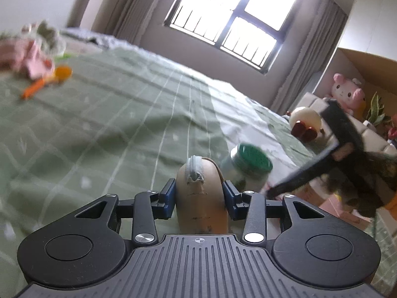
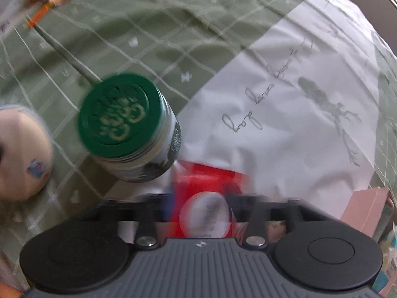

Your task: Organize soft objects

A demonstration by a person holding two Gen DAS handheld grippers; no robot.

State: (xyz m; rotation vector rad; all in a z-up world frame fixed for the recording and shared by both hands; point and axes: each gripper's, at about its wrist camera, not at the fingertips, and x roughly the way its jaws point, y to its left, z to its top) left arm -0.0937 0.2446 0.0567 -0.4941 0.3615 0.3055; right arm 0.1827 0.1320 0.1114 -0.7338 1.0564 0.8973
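Note:
My left gripper is shut on a tan soft pouch with a grey zipper, held just above the green checked bedspread. The pouch also shows at the left edge of the right wrist view. My right gripper is shut on a red package with a white oval label; this view is blurred. A jar with a green lid lies on the bed just ahead of it, and shows in the left wrist view. The right gripper appears at the right of the left view.
Pink soft toys and orange pieces lie at the far left of the bed. A pink plush and a cream toy sit by a cardboard box at the right. A pink box stands beside the bed.

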